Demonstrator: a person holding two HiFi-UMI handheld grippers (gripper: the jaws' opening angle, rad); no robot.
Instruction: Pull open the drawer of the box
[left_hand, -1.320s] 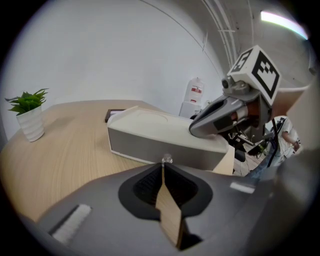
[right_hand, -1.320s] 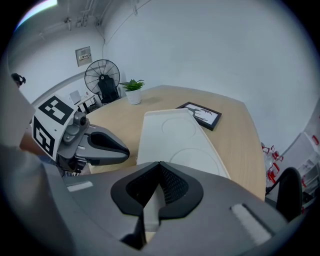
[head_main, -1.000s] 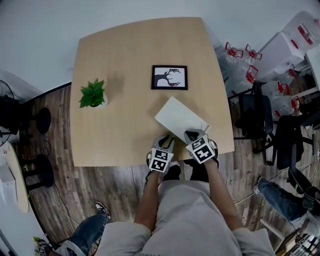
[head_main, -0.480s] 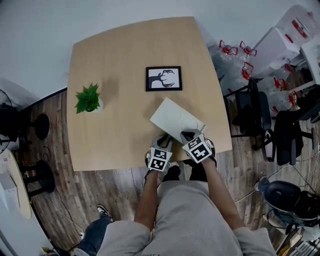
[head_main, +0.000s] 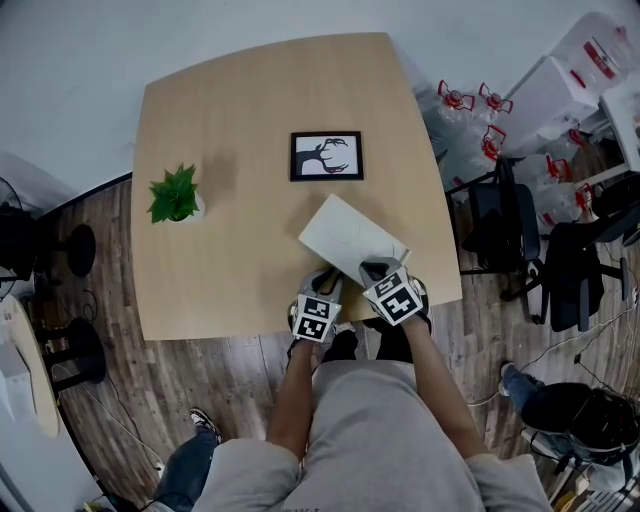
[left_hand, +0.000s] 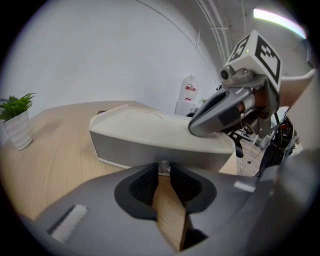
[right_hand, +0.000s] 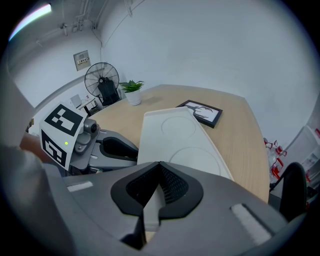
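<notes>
Left gripper view: left gripper (left_hand: 163, 174) pinches tiny clear knob (left_hand: 163, 166) on smooth white rounded box (left_hand: 150, 132), right gripper (right_hand: 159, 166) closed on its top w/ embossed circles (right_hand: 193, 159).

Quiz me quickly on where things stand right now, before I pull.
1. True or false: seen from the head view, the potted plant stands on the table to the left of the box.
2. The left gripper is shut on: A) the box's small knob; B) the potted plant; C) the table's edge.
3. Fill in: the right gripper, jaws together, rests on the box's ___.

Key: 1 true; 2 A; 3 top.
</notes>
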